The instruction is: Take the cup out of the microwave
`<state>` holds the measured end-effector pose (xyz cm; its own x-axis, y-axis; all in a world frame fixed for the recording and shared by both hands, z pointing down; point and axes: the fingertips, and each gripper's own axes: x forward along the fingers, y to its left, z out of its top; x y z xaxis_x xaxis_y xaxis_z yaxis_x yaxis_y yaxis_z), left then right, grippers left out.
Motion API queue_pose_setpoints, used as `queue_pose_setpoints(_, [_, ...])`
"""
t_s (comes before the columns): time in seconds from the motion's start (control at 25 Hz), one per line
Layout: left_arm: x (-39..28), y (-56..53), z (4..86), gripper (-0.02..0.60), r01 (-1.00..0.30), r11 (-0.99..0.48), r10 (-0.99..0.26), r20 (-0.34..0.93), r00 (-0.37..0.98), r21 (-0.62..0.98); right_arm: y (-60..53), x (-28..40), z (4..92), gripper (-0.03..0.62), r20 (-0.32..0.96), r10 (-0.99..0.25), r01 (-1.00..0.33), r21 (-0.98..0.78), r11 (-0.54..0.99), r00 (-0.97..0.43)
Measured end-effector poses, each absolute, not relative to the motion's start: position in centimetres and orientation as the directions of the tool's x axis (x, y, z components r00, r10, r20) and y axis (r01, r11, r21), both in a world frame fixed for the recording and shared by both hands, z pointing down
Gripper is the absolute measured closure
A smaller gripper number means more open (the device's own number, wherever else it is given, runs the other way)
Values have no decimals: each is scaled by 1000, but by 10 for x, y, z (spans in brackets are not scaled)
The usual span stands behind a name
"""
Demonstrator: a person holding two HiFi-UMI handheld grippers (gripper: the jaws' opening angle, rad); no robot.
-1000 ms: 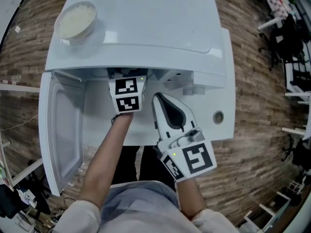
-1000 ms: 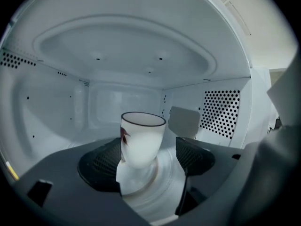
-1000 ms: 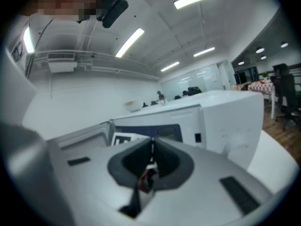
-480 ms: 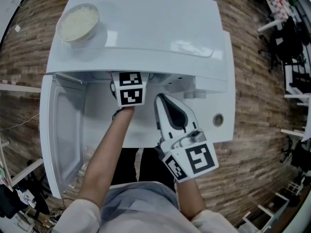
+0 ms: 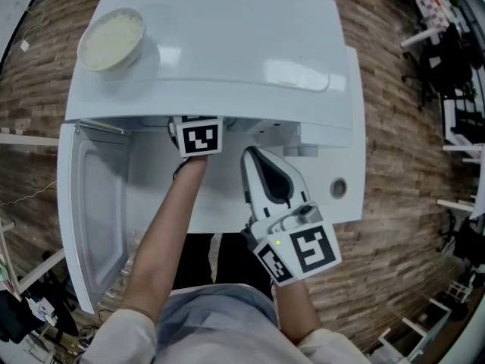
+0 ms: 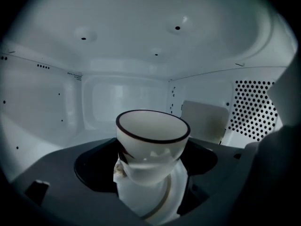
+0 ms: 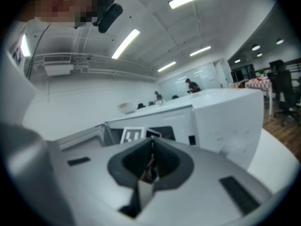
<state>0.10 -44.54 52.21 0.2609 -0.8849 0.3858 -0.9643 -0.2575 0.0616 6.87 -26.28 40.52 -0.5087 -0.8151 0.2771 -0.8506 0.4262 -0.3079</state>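
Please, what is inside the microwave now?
A white cup with a dark rim stands inside. The left gripper reaches in; its jaws have just been opening, the cup before them, not clasped. In the head view, the top of the microwave covers the cup.

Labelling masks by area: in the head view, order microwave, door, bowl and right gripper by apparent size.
1. microwave
2. door
3. right gripper, nearer the camera, so looks bigger
4. bowl

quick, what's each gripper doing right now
left gripper: open, fingers have just been opening, cup between them, not gripped
right gripper: shut, holding nothing
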Motion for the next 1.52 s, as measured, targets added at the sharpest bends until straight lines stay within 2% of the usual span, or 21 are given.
queue_pose_setpoints(1.52, [8,-402,527,190,-942,-329,-859,394,328,65,-249,67,406,571,274,-822,-853,-322,410,-499])
